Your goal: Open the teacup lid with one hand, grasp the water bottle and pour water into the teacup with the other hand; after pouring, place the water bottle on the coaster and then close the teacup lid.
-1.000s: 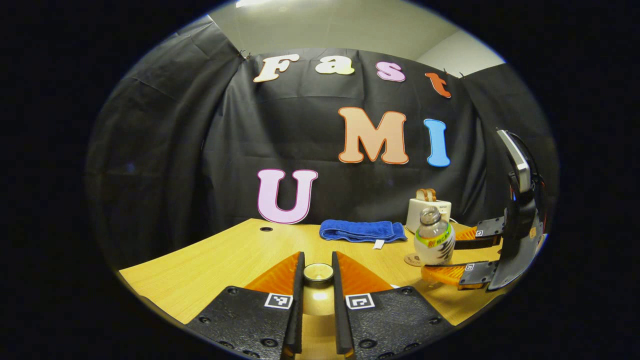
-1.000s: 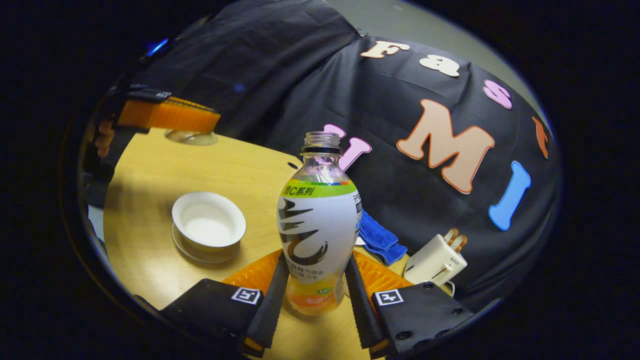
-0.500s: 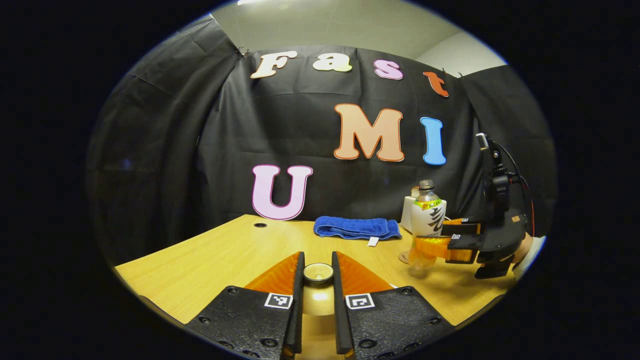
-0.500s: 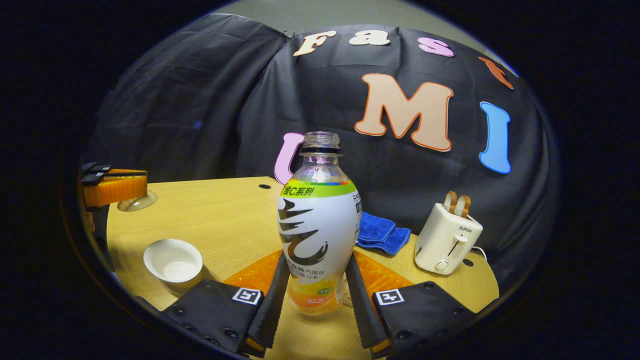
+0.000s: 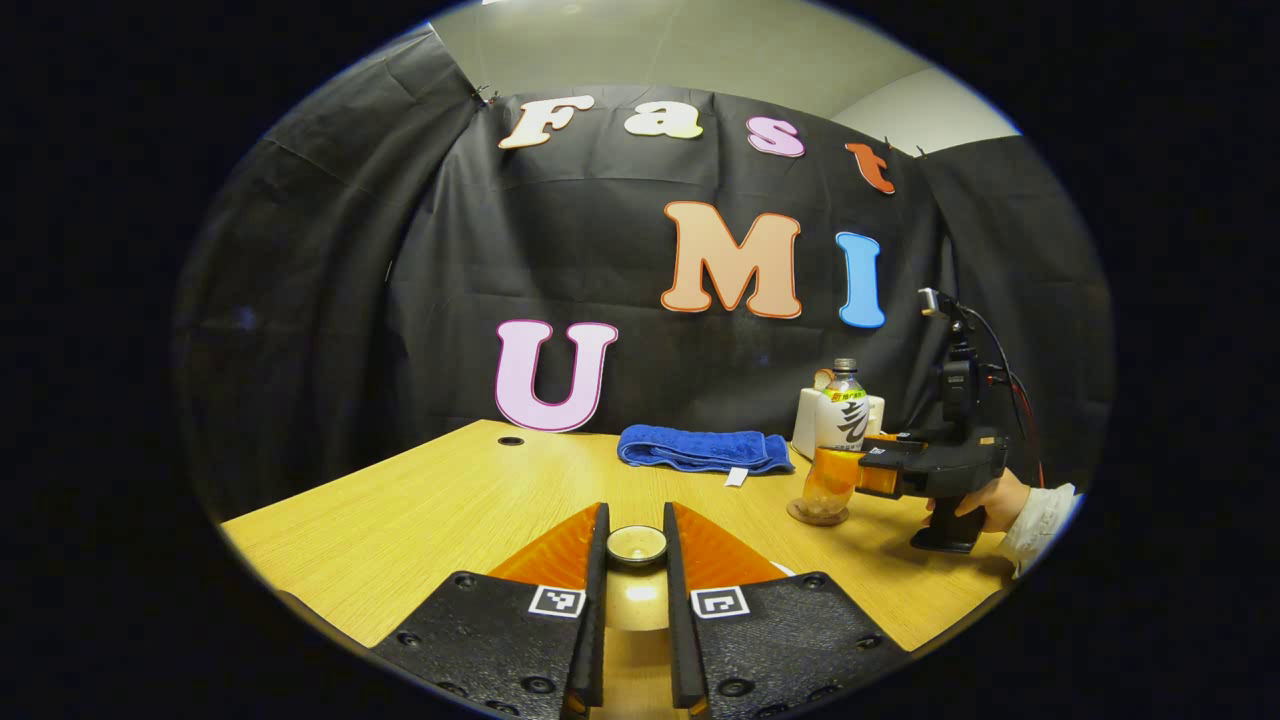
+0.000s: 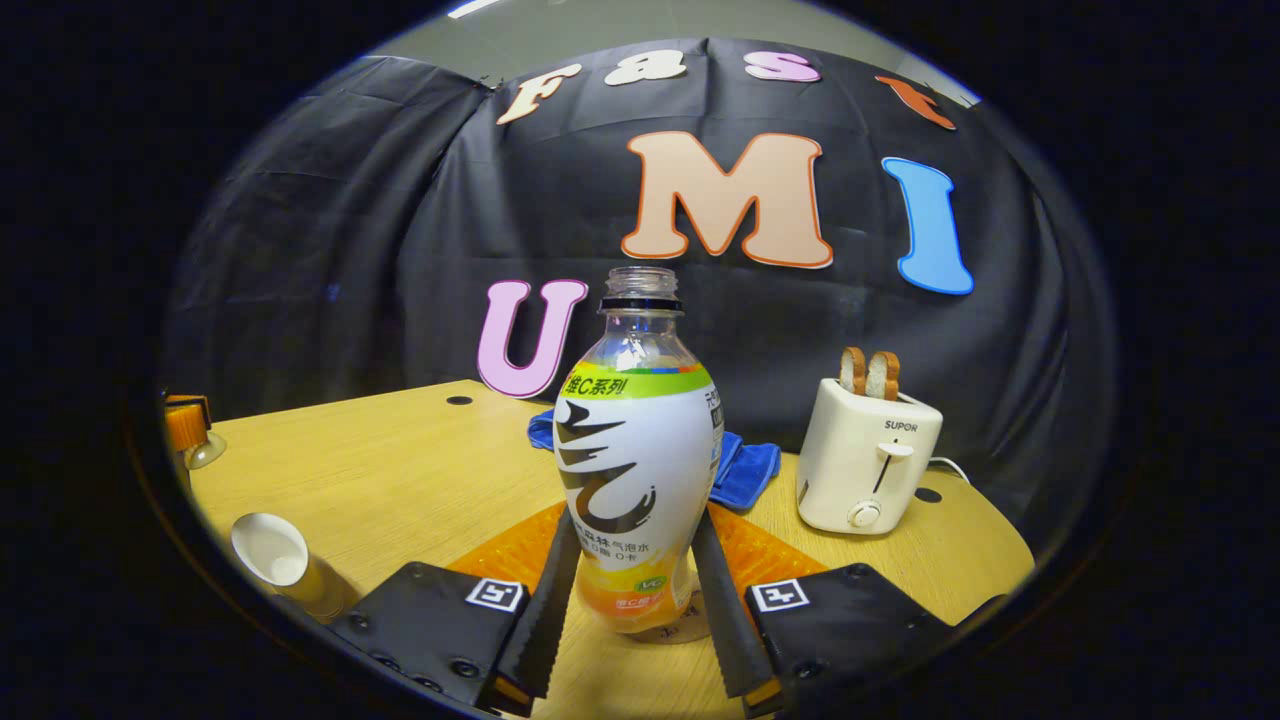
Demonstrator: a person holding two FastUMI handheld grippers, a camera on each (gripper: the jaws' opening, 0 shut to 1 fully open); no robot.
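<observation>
My left gripper [image 5: 636,530] is shut on the knob of the teacup lid [image 5: 637,546], held up over the table. In the right gripper view the open, uncapped water bottle [image 6: 640,460] stands upright with my right gripper [image 6: 635,525] shut on its lower body. Its base sits at the round coaster [image 6: 684,630]; I cannot tell whether it rests there. The white teacup [image 6: 270,552] stands uncovered at the far lower left, below the lid [image 6: 205,455]. From the left gripper view the bottle [image 5: 842,415] meets the coaster [image 5: 817,516] at the right, a hand [image 5: 985,500] behind it.
A folded blue towel [image 5: 700,450] lies at the back of the wooden table [image 5: 450,510]. A white toaster [image 6: 865,460] with two bread slices stands back right, close behind the bottle. A small hole [image 5: 510,440] marks the table's far left.
The right gripper swung the bottle from a tilt to upright, carried it right and away from the teacup, and lowered it to the coaster. The left gripper kept holding the lid.
</observation>
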